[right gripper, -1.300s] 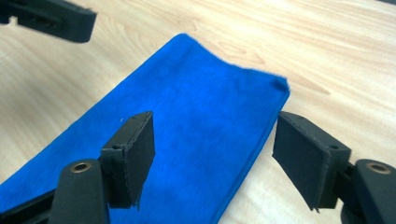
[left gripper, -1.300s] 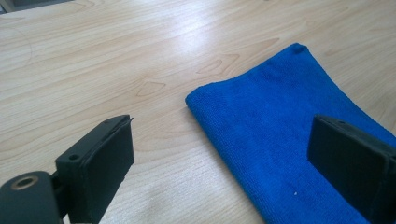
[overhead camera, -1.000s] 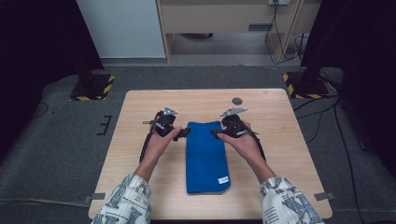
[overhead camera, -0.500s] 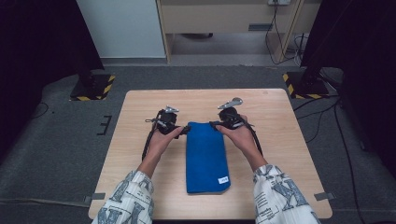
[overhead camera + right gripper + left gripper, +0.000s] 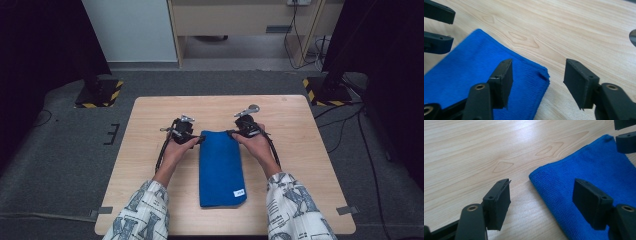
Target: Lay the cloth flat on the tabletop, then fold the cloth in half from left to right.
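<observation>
A folded blue cloth [image 5: 220, 167] lies lengthwise in the middle of the wooden table [image 5: 300, 150], with a white label [image 5: 239, 192] near its front right corner. My left gripper [image 5: 199, 139] is low at the cloth's far left corner [image 5: 534, 176]. Its jaws have just been closing and stand open astride that corner, pads off the fabric. My right gripper [image 5: 232, 133] is at the far right corner [image 5: 545, 75]. Its jaws have also narrowed and stand open around that corner without pressing it. The left gripper's fingertips [image 5: 437, 41] show across the cloth.
A small grey round object [image 5: 253, 107] lies on the table just beyond the right gripper. Bare wood surrounds the cloth on all sides. Black stands with striped bases [image 5: 100, 95] [image 5: 325, 90] sit on the floor past the far corners.
Both grippers have sunk closer to the table and settled at the cloth's far corners. The right one shifted slightly inward. The cloth has not moved.
</observation>
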`<control>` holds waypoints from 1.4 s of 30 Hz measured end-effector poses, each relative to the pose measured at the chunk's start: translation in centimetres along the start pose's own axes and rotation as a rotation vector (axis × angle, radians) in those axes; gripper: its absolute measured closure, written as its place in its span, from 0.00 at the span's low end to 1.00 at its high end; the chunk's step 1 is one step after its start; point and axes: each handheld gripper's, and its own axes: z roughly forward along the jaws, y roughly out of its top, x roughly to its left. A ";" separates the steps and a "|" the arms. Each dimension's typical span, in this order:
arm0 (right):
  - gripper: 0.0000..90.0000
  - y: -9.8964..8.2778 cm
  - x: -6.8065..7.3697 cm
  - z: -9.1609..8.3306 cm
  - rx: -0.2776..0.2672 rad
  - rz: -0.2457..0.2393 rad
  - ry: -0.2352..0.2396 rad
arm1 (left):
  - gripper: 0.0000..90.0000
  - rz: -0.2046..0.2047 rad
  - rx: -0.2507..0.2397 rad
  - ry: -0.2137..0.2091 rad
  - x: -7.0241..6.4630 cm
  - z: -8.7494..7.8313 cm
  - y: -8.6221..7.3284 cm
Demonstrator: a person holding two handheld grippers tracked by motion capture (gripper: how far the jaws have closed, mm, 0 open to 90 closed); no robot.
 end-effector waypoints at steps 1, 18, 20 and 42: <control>0.48 0.0 -0.1 0.2 0.004 0.004 0.003 | 0.34 0.007 0.006 0.003 -0.1 0.3 0.0; 0.82 -0.9 -0.4 2.9 0.075 0.005 0.059 | 0.63 0.013 0.029 -0.007 -0.5 2.3 0.0; 0.92 -0.9 -0.2 2.9 0.067 0.008 0.076 | 0.74 0.013 0.029 -0.032 -0.6 2.3 0.0; 0.95 0.1 0.1 0.4 -0.031 0.023 0.111 | 0.95 0.015 -0.031 -0.026 -1.3 0.4 1.1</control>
